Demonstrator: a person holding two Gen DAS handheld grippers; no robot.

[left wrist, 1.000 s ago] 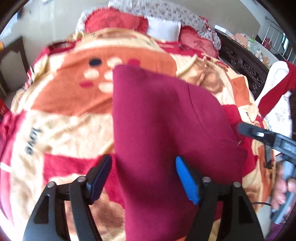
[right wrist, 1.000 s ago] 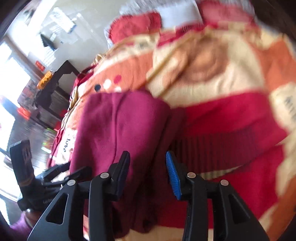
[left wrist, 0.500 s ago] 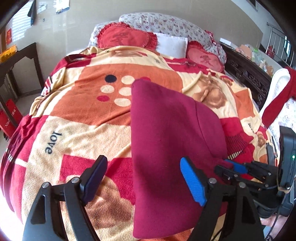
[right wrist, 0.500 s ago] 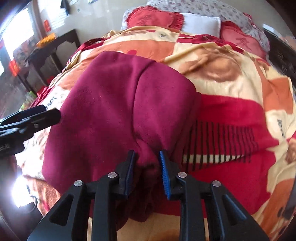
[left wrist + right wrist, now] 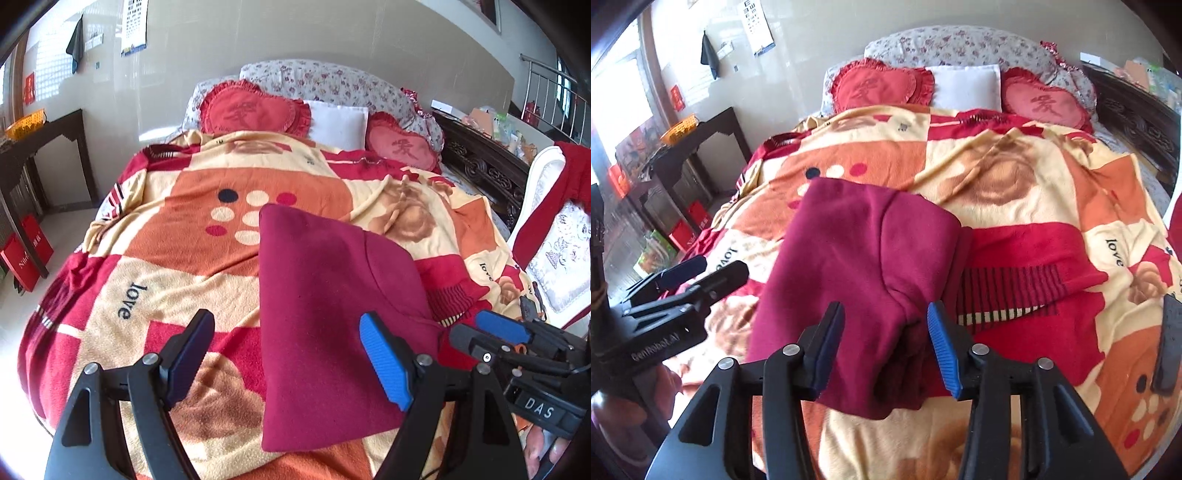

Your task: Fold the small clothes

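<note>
A dark maroon garment (image 5: pixel 325 314) lies folded into a flat oblong on the patterned blanket (image 5: pixel 177 229). My left gripper (image 5: pixel 284 332) hovers wide open above the garment's near left part, and neither pad touches the cloth. In the right wrist view the same garment (image 5: pixel 857 266) has a bunched near corner. My right gripper (image 5: pixel 884 314) hangs over that corner with its jaws opening; the cloth sits below and between the pads without being pressed. Each gripper shows in the other's view: the right gripper (image 5: pixel 487 332) and the left gripper (image 5: pixel 698 273).
Heart-shaped red cushions (image 5: pixel 255 110) and a white pillow (image 5: pixel 338 123) sit at the bed's head. A dark side table (image 5: pixel 48 129) and red boxes (image 5: pixel 26 254) stand left of the bed. On the right is a white chair (image 5: pixel 546 236) draped with red cloth, and behind it dark carved furniture (image 5: pixel 484 166).
The right gripper closed on the garment's near corner, then let it go and drew back. Both grippers have lifted and pulled away; the garment stays folded on the blanket.
</note>
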